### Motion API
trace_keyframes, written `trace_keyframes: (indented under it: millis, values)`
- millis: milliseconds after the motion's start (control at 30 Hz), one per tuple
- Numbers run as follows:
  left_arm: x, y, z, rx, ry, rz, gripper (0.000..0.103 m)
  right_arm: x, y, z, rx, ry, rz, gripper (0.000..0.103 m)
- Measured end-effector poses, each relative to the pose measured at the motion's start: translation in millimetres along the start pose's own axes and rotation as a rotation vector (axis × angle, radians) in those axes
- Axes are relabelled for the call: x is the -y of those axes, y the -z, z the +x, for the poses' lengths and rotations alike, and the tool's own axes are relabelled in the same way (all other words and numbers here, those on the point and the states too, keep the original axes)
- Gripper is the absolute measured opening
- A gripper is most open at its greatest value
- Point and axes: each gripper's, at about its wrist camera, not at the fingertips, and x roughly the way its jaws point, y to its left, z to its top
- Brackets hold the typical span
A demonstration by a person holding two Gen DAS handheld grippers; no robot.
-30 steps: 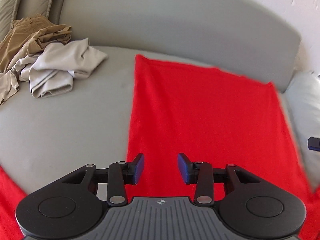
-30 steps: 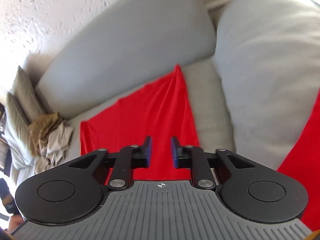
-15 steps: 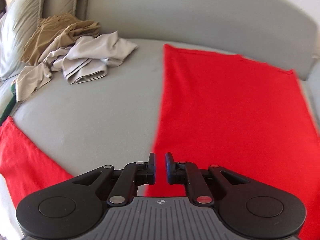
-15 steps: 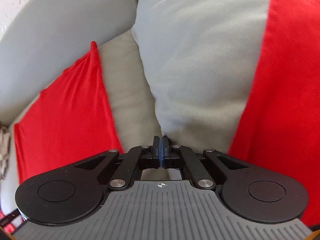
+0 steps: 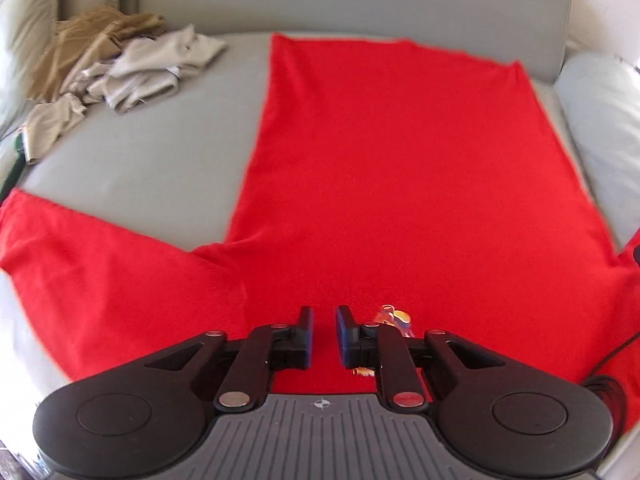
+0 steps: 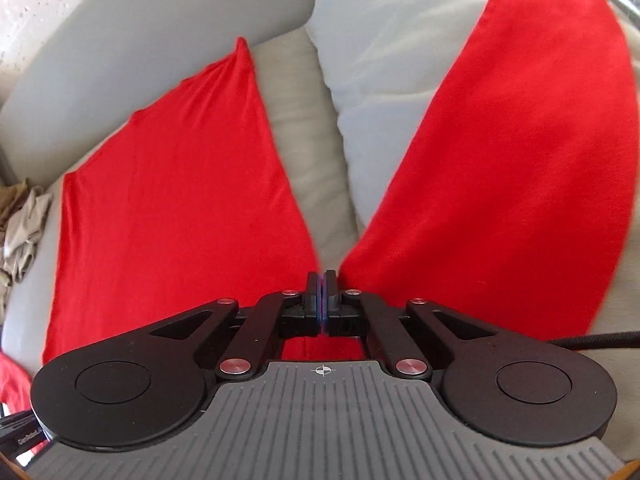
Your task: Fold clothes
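— Grey sofa cushions (image 5: 120,168), smooth and matte, carry a red shirt (image 5: 392,168) spread flat, hem toward the backrest, one sleeve (image 5: 100,256) out to the left and the other sleeve (image 6: 520,152) draped up over a pale pillow (image 6: 384,40).

— Are the grippers on it?

— Left gripper (image 5: 323,334) hovers above the chest with a narrow gap between its blue pads (image 5: 343,334), nothing in them. Right gripper (image 6: 321,300) has its pads pressed together near the armpit; whether any red cloth is pinched there, I cannot tell.

— What could go wrong?

— My guess: the knit is thin and limp, so a pinch may take only the top layer, and the layers would separate when lifted. That sleeve on the soft, rounded pillow could drag or bunch rather than fold crisply. Seat fabric might snag too.

— And the pile in the corner?

— Crumpled beige and tan clothes (image 5: 120,68), well apart from the shirt.
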Motion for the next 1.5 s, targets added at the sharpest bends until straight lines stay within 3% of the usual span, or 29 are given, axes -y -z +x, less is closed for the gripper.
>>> trace_keyframes:
  millis: [67,167,300,400,467,533,633,833,1000,1267,1400,1500]
  values:
    - [-5.1,6.5,-30.1,0.044,0.071,-0.018,0.016,-0.3,6.4,-22.5,0.024,0.01,-0.015,0.011]
    - [-4.7,19.4,-68.7,0.095,0.176,-0.011,0.017,-2.4,17.2,-57.6,0.056,0.009,-0.039,0.036]
    - [11.0,38.3,-85.9,0.103,0.249,0.022,0.022,-19.1,48.1,-93.5,0.059,-0.081,-0.082,0.04]
    - [27.1,52.5,-62.8,0.09,0.176,0.048,0.023,-30.3,74.1,-85.7,0.037,-0.056,-0.146,0.039]
    - [36.2,63.0,-46.7,0.061,0.132,0.055,0.016,-38.9,92.6,-69.8,0.005,-0.009,-0.209,0.039]
    - [43.1,75.5,-32.9,0.002,0.109,0.062,0.015,-47.5,111.0,-53.9,-0.028,0.04,-0.272,0.039]
    - [52.1,92.0,-32.1,-0.002,0.076,0.12,0.016,-54.5,129.8,-42.2,-0.071,0.08,-0.331,0.038]
    - [51.9,101.3,-42.3,-0.069,0.063,0.142,0.016,-54.0,145.2,-49.4,-0.148,0.082,-0.364,0.045]
    - [46.5,107.9,-66.4,-0.038,0.115,0.139,0.02,-52.3,157.1,-57.5,-0.206,0.075,-0.379,0.047]
    - [47.0,83.5,-109.6,0.103,0.171,0.109,0.042,-8.6,112.6,-137.1,-0.025,-0.15,-0.062,0.055]
    - [44.6,67.1,-123.6,0.133,0.219,0.067,0.046,17.5,79.5,-182.4,0.138,-0.168,0.034,0.071]
    - [45.6,56.9,-127.2,0.135,0.26,0.036,0.046,38.5,57.6,-211.0,0.251,-0.146,0.078,0.072]
